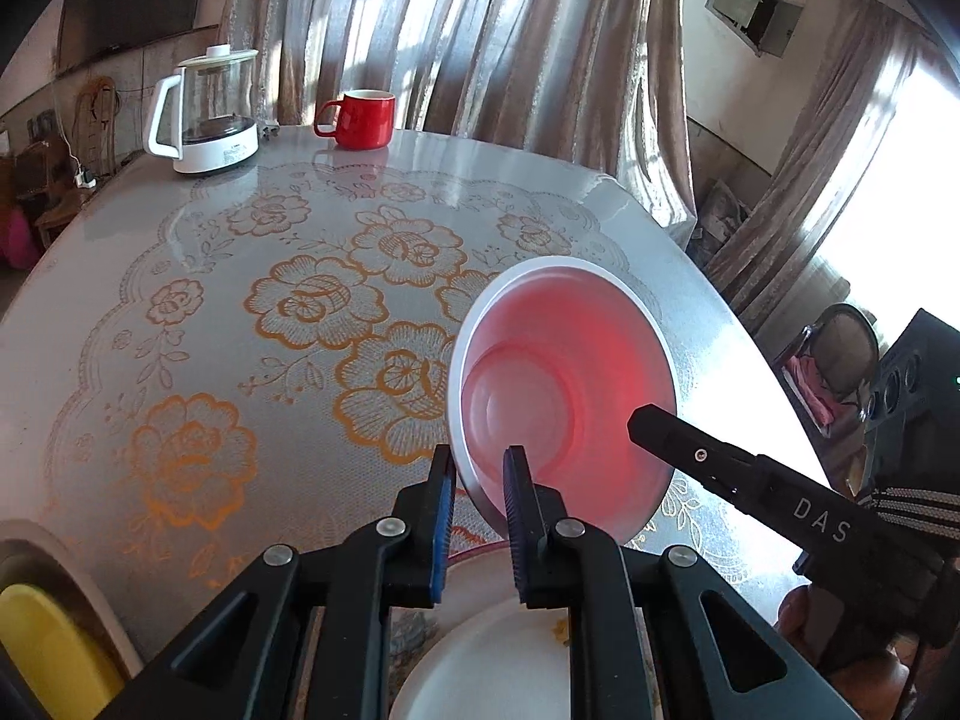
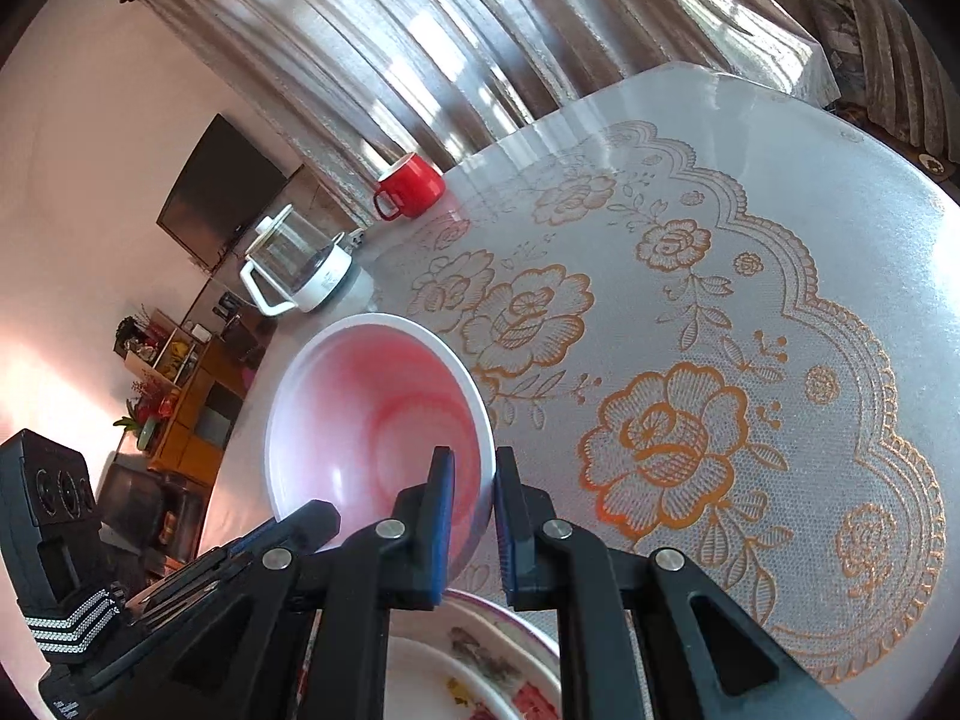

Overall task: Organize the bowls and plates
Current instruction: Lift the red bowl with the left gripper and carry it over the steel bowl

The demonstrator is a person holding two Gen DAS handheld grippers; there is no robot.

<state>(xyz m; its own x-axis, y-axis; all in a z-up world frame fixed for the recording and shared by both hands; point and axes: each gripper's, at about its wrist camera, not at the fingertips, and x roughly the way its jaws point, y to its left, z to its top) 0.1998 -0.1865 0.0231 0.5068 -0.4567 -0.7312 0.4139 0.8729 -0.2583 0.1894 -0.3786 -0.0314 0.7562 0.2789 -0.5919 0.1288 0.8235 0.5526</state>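
A white bowl with a pink-red inside point(image 1: 564, 384) is held tilted above the table by both grippers. My left gripper point(image 1: 480, 468) is shut on its near left rim. My right gripper point(image 2: 474, 474) is shut on its right rim, and the bowl shows in the right wrist view point(image 2: 372, 420) too. The right gripper's finger point(image 1: 678, 438) reaches in from the right in the left wrist view. Below the bowl lies a white plate point(image 1: 498, 654) with food scraps; it also shows in the right wrist view point(image 2: 468, 678).
A round table with a flowered lace cover point(image 1: 270, 312). A red mug point(image 1: 360, 117) and a glass kettle on a white base point(image 1: 207, 114) stand at the far edge. A yellow thing point(image 1: 48, 642) lies at the lower left. Curtains hang behind.
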